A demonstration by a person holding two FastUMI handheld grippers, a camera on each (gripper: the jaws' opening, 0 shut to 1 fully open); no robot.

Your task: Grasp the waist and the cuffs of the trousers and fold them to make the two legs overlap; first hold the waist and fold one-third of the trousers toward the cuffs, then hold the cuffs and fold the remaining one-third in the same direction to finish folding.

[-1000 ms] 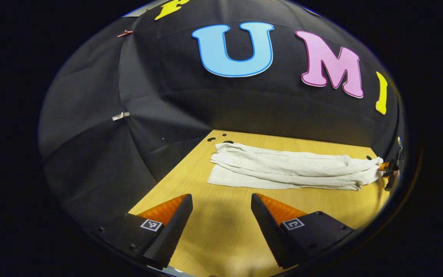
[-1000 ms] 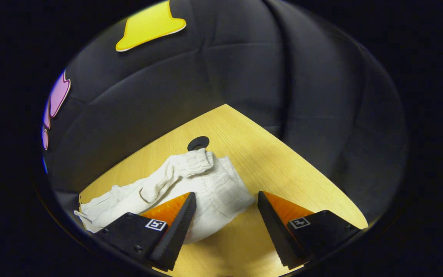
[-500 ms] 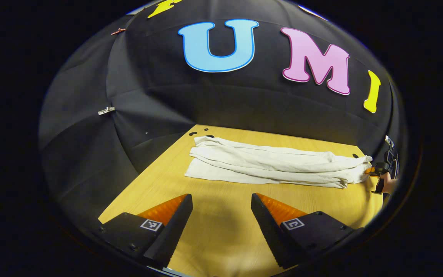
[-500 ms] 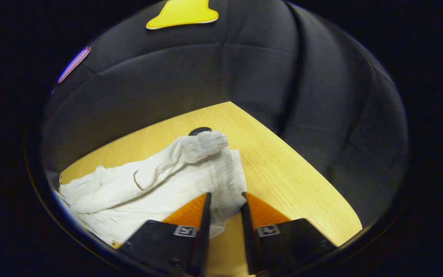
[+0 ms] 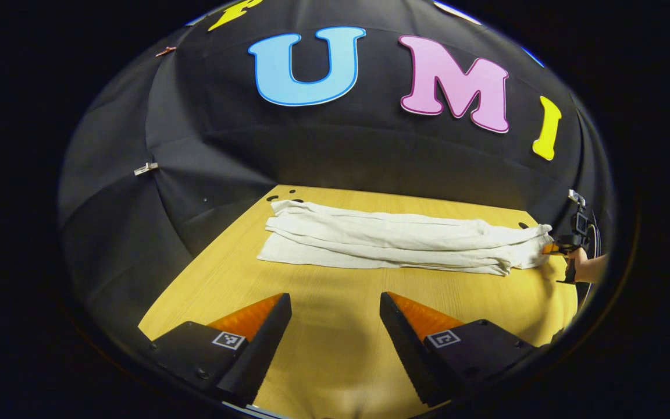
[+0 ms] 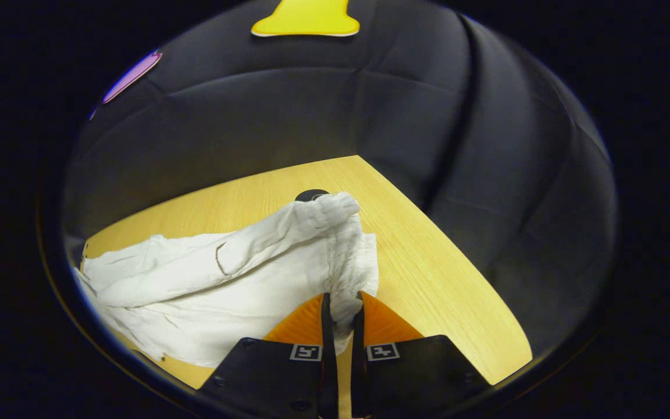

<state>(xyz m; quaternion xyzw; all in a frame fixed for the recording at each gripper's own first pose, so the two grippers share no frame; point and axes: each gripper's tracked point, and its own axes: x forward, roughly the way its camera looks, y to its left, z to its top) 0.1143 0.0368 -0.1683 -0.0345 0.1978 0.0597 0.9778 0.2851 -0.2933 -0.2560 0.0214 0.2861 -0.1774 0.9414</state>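
Note:
White trousers (image 5: 393, 241) lie stretched across the far half of the wooden table (image 5: 323, 337), legs folded one over the other, cuffs at the left end in the left gripper view. My left gripper (image 5: 335, 326) hovers open over bare table, well short of the cloth. In the right gripper view the gathered waist (image 6: 341, 233) is bunched up, and my right gripper (image 6: 342, 314) is shut on its near edge. That same gripper (image 5: 562, 249) and the hand holding it appear at the far right of the left gripper view.
Black cloth walls close off the table on the far side and both ends. A round dark hole (image 6: 310, 194) in the tabletop sits just behind the waist. Small dark holes (image 5: 280, 198) mark the corner by the cuffs.
The right gripper went from open around the waist edge to shut on it, bunching the cloth. The left gripper's view has swung so the trousers sit farther away and more to the left.

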